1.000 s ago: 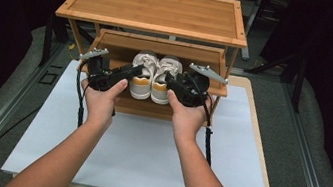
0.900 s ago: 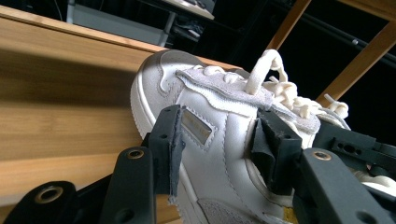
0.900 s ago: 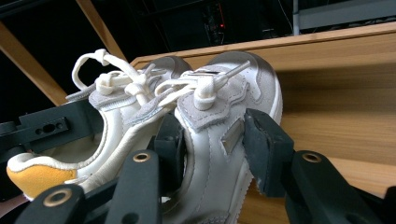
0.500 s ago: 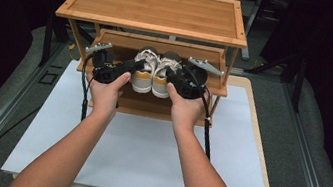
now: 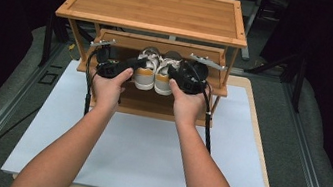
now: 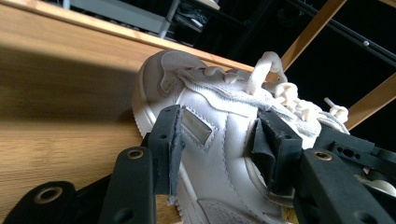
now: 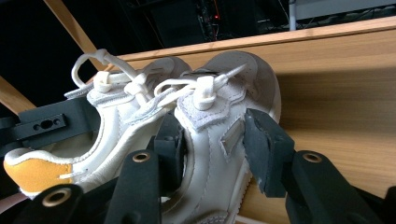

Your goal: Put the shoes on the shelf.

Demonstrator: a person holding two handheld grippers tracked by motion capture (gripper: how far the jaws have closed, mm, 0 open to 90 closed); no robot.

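**Two white sneakers held side by side over the rack's middle shelf**

In the high view the left gripper (image 5: 134, 64) is sitting at about ten o'clock from the middle of the white mat (image 5: 145, 151), with the left hand (image 5: 107, 84) wrapping around its body. Its jaws are clamping the left sneaker (image 5: 146, 72). In the left gripper view that sneaker (image 6: 219, 140) is lying between the two black pads (image 6: 170, 144): one pad is pressing the outer side wall beside a small grey tag, the other is pushing into the shoe's opening at about three o'clock, just below the laces. The toe is pointing toward twelve o'clock, over the wooden shelf board (image 6: 60, 135).

Just beside it, touching along their inner sides, the right sneaker (image 5: 164, 77) is being gripped by the right gripper (image 5: 174, 72), at about two o'clock from the right hand (image 5: 187, 104). In the right gripper view the pads (image 7: 264, 144) are squeezing the right sneaker (image 7: 219, 135) across its side, one inside the collar and one on the outer wall; the left sneaker (image 7: 79, 144) is showing at nine o'clock with its orange heel patch.

The wooden shoe rack (image 5: 155, 10) is standing at twelve o'clock on the table (image 5: 264, 165). Both sneakers are sitting within its middle tier, heels toward the person; whether the soles are resting on the shelf I cannot tell.
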